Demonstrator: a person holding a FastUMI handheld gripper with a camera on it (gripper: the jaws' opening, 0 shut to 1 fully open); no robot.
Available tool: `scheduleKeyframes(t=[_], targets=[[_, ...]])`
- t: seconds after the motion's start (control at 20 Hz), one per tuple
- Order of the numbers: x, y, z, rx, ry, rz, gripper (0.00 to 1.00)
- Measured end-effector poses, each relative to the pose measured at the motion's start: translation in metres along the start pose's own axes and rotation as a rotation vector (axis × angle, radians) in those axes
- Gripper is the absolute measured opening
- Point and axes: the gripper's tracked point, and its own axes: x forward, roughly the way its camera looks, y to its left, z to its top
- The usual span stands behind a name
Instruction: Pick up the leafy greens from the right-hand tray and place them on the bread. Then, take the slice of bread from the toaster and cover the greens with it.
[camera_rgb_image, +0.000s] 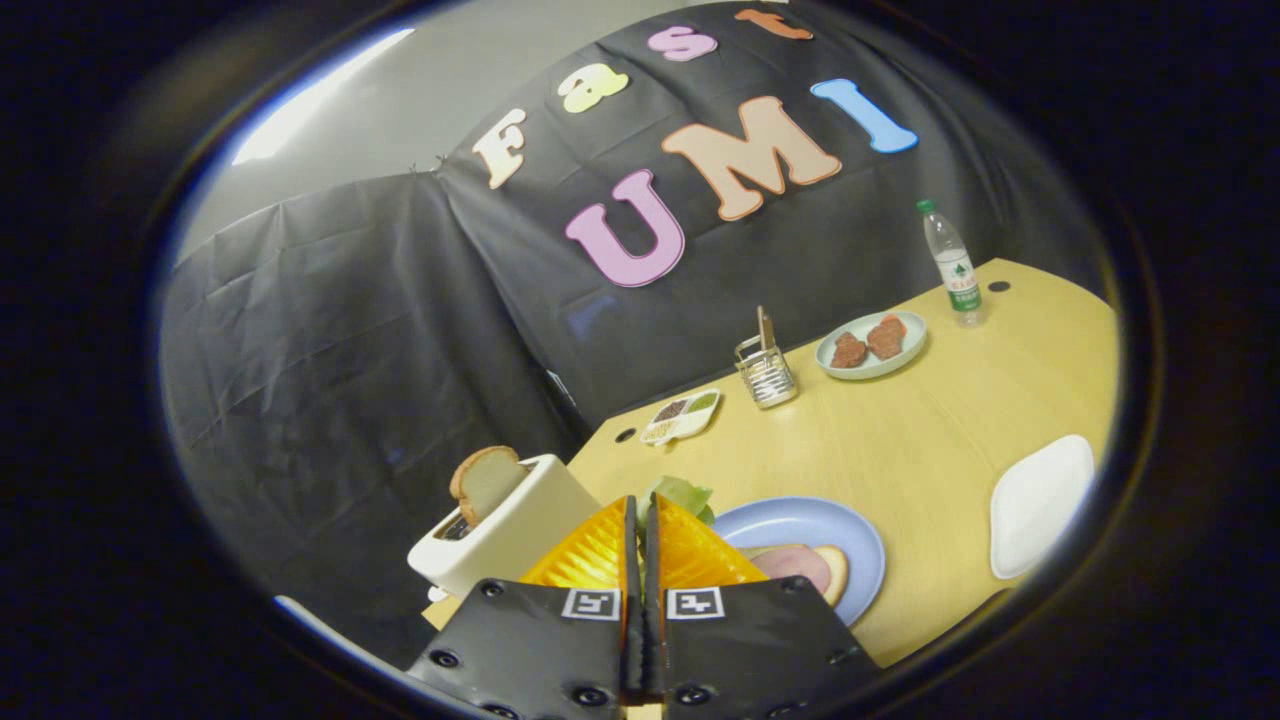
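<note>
The fingers, low in the frame's middle, are closed on the greens, held just above the plate. The first step is in hand; next I judge they must lower onto the bread and open.

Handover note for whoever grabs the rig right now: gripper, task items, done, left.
Gripper: fingers nearly closed, leafy greens at their tips, apparently pinched and lifted.
Blue plate just ahead of the fingers holds the bread with a pink slice on it.
Toaster beside the plate, bread slice standing in its slot.
The white tray sits past the plate.
Done: greens picked up.
Left: lay greens on the bread, then cover with the toaster slice.
</note>
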Motion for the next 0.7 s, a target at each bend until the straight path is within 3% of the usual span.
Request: scheduleKeyframes(t=[0.3,0.7], targets=[[0.002,-0.065,-0.027,-0.099,0.070,-0.191,0.03],[-0.002,-0.099,-0.061,-0.175,0.188,-0.263,0.04]])
